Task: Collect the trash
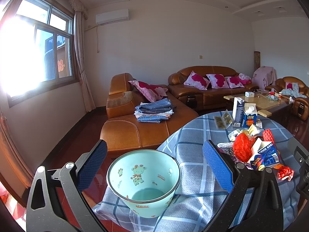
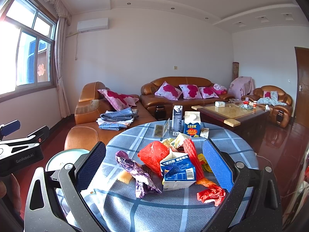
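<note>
A mint-green bin (image 1: 143, 181) with a giraffe print stands empty at the left edge of the round table (image 1: 193, 154); its rim also shows in the right wrist view (image 2: 63, 155). My left gripper (image 1: 154, 166) is open, its blue pads on either side of the bin. My right gripper (image 2: 154, 166) is open above a trash pile: a crushed blue carton (image 2: 178, 172), a purple wrapper (image 2: 135, 171), a red plastic bag (image 2: 153, 156), red foam netting (image 2: 192, 157) and a red wrapper (image 2: 211, 193). The pile also shows in the left wrist view (image 1: 251, 150).
Two upright cartons (image 2: 185, 124) and flat packets (image 2: 160, 130) stand at the table's far edge. Brown leather sofas (image 2: 183, 96) with pink pillows, folded blue cloth (image 2: 115, 118) and a coffee table (image 2: 231, 112) lie beyond. The left gripper's body (image 2: 21, 152) shows at left.
</note>
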Demonstrator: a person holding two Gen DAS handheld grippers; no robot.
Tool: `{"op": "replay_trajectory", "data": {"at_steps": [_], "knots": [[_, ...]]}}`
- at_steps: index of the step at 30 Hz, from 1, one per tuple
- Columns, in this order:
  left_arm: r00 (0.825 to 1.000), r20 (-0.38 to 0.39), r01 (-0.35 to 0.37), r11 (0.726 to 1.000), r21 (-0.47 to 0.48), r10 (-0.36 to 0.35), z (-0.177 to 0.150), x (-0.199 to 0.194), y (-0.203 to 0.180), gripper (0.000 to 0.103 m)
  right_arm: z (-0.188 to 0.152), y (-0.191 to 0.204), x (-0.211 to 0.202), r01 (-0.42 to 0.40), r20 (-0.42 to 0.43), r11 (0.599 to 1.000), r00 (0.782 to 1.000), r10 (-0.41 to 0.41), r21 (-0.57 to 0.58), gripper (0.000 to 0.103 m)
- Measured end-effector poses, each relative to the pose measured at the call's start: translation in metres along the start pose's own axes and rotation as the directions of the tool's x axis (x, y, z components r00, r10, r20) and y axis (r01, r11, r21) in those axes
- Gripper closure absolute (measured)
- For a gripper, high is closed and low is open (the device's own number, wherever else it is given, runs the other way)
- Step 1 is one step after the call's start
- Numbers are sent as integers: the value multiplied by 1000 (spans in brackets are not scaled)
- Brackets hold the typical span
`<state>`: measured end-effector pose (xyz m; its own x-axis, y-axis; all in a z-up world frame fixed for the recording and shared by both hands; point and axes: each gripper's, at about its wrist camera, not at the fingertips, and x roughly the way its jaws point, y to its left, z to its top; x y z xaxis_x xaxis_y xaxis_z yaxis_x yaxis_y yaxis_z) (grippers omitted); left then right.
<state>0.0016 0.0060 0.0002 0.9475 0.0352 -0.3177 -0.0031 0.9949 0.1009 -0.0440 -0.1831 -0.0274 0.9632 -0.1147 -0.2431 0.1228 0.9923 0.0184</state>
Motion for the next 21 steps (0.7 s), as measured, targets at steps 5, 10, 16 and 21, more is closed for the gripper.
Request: {"op": "replay_trajectory", "data": {"at_steps": [5, 10, 16, 21], "knots": [[1000, 0, 0, 1000, 1, 0, 0, 0, 0, 6, -4, 0, 2, 1, -2, 1000, 1000, -1, 0, 4], [1000, -4, 0, 1000, 4, 0, -2, 1, -1, 6, -7, -3, 4, 5, -10, 1000, 1000, -5, 4, 4], [999, -33, 23, 1000, 13, -22, -12, 12, -8, 6, -17, -22, 15, 57, -23, 998, 998, -56, 12, 5], [995, -80, 65, 997, 49, -61, -30, 34, -29, 6, -37, -54, 38, 126, -81, 991, 989, -122, 51, 9]]}}
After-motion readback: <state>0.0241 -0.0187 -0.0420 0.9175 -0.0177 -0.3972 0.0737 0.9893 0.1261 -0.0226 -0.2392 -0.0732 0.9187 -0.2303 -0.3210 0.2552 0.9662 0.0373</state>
